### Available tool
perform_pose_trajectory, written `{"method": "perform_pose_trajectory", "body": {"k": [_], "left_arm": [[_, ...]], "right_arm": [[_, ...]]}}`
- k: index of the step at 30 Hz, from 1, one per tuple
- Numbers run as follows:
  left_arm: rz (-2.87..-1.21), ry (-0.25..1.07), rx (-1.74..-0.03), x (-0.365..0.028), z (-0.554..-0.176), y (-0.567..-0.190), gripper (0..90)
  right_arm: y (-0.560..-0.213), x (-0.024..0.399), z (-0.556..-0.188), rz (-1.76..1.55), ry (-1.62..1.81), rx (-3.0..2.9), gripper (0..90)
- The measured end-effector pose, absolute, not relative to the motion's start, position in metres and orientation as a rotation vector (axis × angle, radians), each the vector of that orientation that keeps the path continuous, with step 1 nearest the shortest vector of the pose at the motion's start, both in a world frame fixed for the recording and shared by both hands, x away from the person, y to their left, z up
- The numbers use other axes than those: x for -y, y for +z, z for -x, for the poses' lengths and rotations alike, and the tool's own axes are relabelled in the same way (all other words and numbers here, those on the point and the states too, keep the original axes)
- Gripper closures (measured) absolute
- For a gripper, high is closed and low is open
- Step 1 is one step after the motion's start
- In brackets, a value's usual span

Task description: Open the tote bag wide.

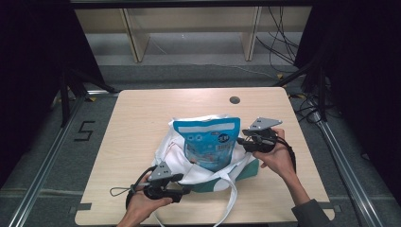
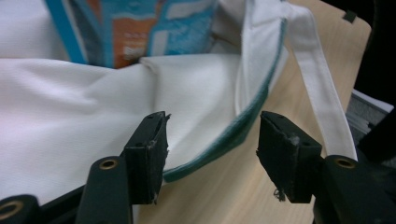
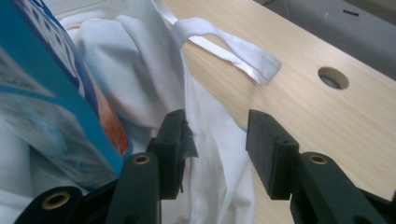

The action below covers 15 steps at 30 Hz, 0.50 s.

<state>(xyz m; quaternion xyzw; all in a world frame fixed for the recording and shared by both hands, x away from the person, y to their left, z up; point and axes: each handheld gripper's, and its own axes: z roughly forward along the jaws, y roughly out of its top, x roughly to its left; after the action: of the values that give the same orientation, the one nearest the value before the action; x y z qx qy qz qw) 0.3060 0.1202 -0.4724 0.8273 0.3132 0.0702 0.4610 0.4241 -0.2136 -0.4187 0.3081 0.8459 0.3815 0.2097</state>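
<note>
Nearest us, the left gripper [image 2: 212, 154] has jaws wide, straddling the green-edged rim of the white bag [image 1: 177, 151] mid-table, nothing pinched. We see the right gripper [image 3: 215, 149] likewise wide beside the cloth. The blue pouch [image 1: 208, 142] stands half inside; we judge it could tip out because neither rim is held.

Dim room around a light wooden table [image 1: 142, 118]

Stood on grey floor [image 1: 56, 156]; pale shelving [image 1: 189, 28] beyond table, cables [image 1: 279, 42] right of shelving.
</note>
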Motion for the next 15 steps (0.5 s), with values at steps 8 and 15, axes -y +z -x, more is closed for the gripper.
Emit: {"method": "perform_pose_trajectory", "body": {"k": [8, 15], "left_arm": [[-2.218, 0.248, -0.652, -0.112, -0.301, -0.497, 82.3], [-2.301, 0.29, -0.624, -0.101, -0.306, -0.509, 84.8]], "right_arm": [[-0.43, 0.208, -0.441, -0.808, 0.944, -2.327, 87.7], [-0.494, 0.221, -0.465, -1.031, 0.911, -2.391, 88.2]]}}
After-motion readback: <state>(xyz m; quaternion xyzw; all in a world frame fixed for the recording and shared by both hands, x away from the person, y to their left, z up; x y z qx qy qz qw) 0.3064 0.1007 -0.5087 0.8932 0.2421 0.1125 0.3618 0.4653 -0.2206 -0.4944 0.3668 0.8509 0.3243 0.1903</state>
